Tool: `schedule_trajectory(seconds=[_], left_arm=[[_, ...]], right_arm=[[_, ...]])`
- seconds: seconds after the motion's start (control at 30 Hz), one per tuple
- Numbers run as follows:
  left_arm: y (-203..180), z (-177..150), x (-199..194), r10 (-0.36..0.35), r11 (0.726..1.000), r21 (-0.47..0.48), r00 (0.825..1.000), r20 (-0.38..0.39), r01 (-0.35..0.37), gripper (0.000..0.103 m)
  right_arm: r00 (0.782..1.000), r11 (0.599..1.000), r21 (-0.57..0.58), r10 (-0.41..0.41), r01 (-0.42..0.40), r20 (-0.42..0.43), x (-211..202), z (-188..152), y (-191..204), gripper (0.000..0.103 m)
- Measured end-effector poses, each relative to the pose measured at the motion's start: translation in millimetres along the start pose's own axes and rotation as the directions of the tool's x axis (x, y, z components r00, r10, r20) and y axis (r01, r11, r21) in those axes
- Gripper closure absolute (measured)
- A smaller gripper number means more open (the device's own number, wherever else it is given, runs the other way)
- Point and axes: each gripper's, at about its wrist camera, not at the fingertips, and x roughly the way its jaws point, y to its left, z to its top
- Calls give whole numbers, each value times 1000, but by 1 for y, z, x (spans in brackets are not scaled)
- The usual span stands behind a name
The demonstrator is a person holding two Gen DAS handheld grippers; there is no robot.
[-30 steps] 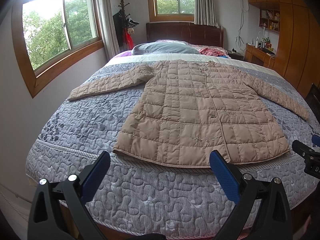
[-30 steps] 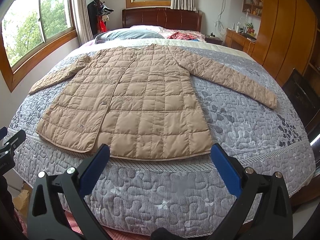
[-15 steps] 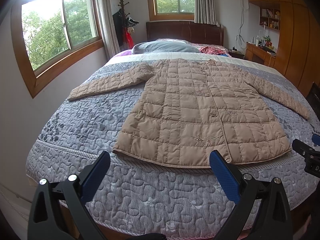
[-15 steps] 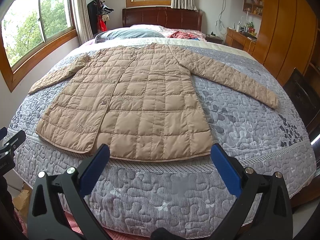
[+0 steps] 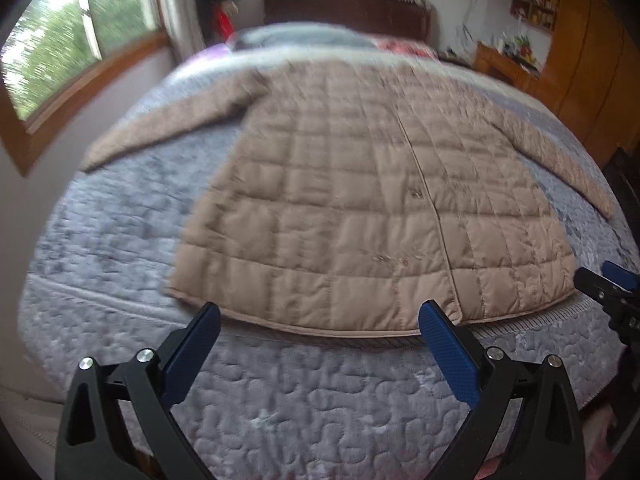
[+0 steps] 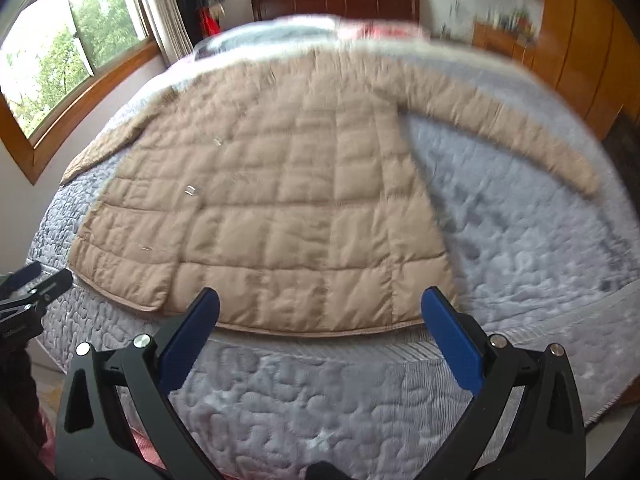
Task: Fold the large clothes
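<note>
Tan quilted coat [image 5: 352,208] is lying flat on the bed [image 5: 120,216], both claws, left [image 5: 320,340] and right [image 6: 320,332], hovering released near its hem, risking slippery padded fabric bunching or sliding loose.

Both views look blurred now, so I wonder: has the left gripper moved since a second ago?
Yes. The left gripper has moved forward: the coat hem now sits right at its fingertips.

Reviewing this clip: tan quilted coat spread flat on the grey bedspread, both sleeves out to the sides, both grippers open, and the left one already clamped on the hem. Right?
Not quite. The left gripper holds nothing: in the left wrist view its blue pads are spread wide just short of the coat hem. The rest stands: coat flat on the bedspread, sleeves out, right gripper open too.
</note>
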Motion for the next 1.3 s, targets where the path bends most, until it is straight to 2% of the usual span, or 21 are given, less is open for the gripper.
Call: schedule_trajectory(seconds=[0.07,0.1,0.17,0.23,0.3,0.33,0.37,0.43,0.53,0.57,0.67,0.77,0.83,0.93,1.03,1.13,1.2,1.23,1.27,1.3], left_arm=[[-3,18,28,-45,999,2,994,-103,46,4],[-6,27,38,-67,998,-7,989,-130,66,4],[-16,51,52,-98,995,-4,983,-154,99,4],[-36,83,62,-40,996,72,991,-128,49,4],[-60,112,69,-16,988,153,997,-76,28,4],[-74,128,74,-31,980,194,998,-55,41,4],[-87,141,81,-75,970,230,996,-55,85,4],[-109,168,96,-149,949,267,985,-86,167,4],[-144,204,119,-201,930,289,972,-124,230,4],[-155,217,128,-206,928,287,970,-131,236,4],[-185,249,156,-227,927,270,962,-151,262,4],[-208,269,183,-205,929,280,966,-159,243,5],[-215,278,198,-189,932,278,966,-179,234,14],[-220,288,221,-171,942,251,963,-206,221,21],[-220,294,236,-170,951,221,963,-211,217,26],[-215,297,243,-172,956,200,963,-210,214,33],[-209,296,247,-182,957,185,960,-212,222,36],[-208,295,248,-187,957,181,960,-209,226,38],[-207,295,248,-195,956,178,959,-205,232,38],[-205,294,247,-200,955,178,959,-201,237,40]], right_arm=[[997,996,68,55,-51,-50,17,11,-26,3],[995,990,119,78,-70,-65,23,18,-42,4],[992,964,241,119,-108,-31,25,35,-85,4],[995,942,321,92,-99,36,18,50,-123,3],[995,926,366,68,-90,74,15,62,-156,3],[995,922,377,65,-91,82,14,69,-173,3],[995,915,394,63,-89,79,14,80,-200,3],[996,892,447,38,-68,75,14,92,-241,3],[997,855,519,-15,-24,71,13,105,-298,3],[997,838,546,-52,13,55,15,110,-325,3],[996,805,589,-87,69,3,27,114,-372,3],[994,770,630,-96,103,-45,41,112,-412,3],[994,759,641,-89,113,-69,54,112,-429,3],[996,762,641,-60,93,-73,70,112,-442,4],[996,770,633,-43,80,-73,81,117,-445,15],[989,779,611,-93,144,-114,91,129,-439,24],[987,789,594,-109,158,-119,94,136,-434,51],[988,790,595,-99,150,-118,95,139,-431,56],[991,794,594,-78,129,-110,96,142,-428,80],[996,797,600,-28,74,-85,96,144,-424,96]])
